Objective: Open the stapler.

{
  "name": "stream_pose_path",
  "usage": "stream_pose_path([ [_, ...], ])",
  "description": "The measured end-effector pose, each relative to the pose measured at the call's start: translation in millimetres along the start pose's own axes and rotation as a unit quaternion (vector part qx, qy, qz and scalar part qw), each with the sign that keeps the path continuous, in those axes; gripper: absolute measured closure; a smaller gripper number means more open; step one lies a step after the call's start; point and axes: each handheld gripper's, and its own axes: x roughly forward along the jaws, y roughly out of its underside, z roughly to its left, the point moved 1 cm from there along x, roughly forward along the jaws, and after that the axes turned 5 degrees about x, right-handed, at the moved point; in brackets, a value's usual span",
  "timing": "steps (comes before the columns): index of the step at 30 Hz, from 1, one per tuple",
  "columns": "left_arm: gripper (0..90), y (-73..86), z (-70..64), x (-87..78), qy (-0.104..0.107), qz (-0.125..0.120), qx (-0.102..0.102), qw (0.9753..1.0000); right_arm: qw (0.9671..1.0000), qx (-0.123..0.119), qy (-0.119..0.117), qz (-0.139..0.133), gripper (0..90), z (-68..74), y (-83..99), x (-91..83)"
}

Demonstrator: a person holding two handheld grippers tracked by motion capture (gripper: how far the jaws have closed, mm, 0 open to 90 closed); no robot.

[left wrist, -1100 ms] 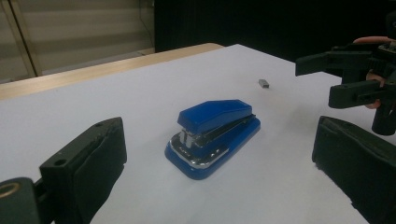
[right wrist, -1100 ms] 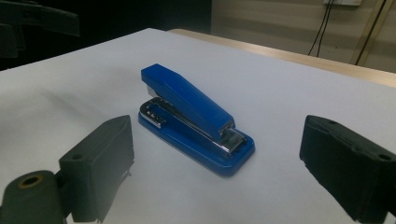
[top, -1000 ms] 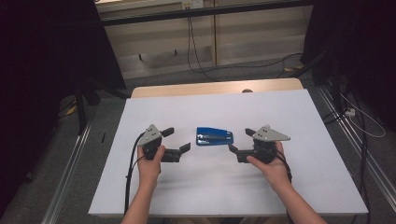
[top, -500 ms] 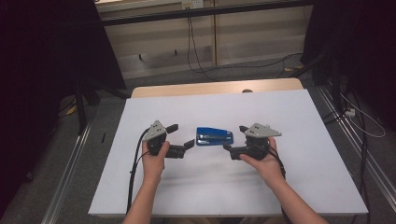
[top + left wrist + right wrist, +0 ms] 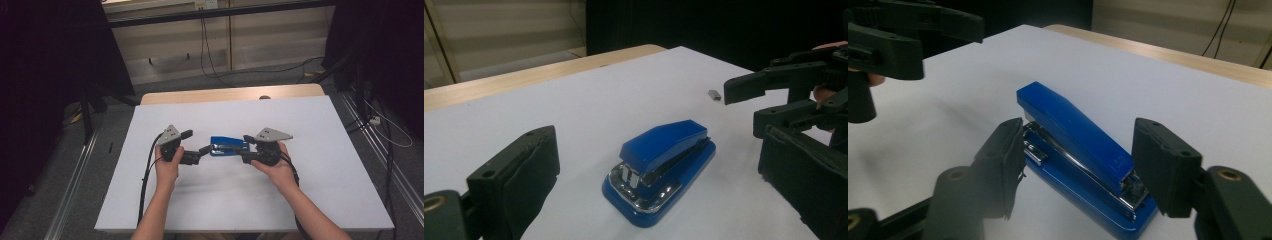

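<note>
Blue stapler [image 5: 228,146] is lying flat near the middle of the white table [image 5: 320,200], between both grippers. Right gripper [image 5: 1075,165] is straddling its hinge end, jaws apart, pads either side but not yet pressing. Left gripper [image 5: 659,175] is sitting just short of the nose, jaws wide. It is looking rigid and fairly heavy for its size, with a glossy plastic top likely slippery; the sprung arm may give. Gripping across the flat sides of the base is looking safest.
</note>
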Motion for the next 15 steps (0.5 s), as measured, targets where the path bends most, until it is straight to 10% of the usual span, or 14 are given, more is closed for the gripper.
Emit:
stream_pose_path([
  [15, 3.2, 6.9, 13.4, 5.6, -0.025, 0.014, -0.010, 0.9995, 0.9966, 0.002, -0.055, 0.061, 84.6, 6.5, 0.2, 22.7],
])
